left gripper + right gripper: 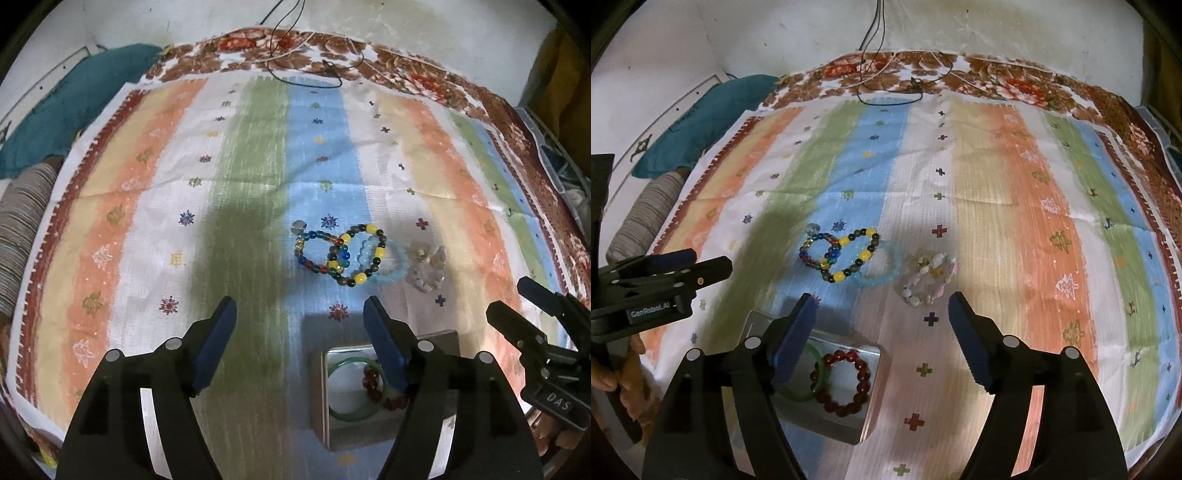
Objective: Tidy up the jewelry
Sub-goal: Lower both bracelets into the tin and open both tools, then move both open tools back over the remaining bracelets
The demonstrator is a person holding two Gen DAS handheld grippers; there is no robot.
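Observation:
Several bead bracelets lie together on the striped cloth: a multicolour one (318, 251) (819, 251), a yellow-and-dark one (364, 258) (854, 255), a pale blue one (395, 264) (882, 269) and a pale shell one (424, 271) (929, 278). A metal tin (319, 387) (866, 417) near me holds a green bangle (351, 415) (798, 395) and a dark red bead bracelet (842, 380). My left gripper (300, 314) (705, 264) is open and empty, just short of the bracelets. My right gripper (881, 308) (517, 299) is open and empty, over the tin's far edge.
A teal cloth (74, 99) and a striped roll (22, 229) lie at the left edge. Thin cords (306, 59) lie on the floral border at the back by the white wall. A wire rack (557, 158) stands at the right.

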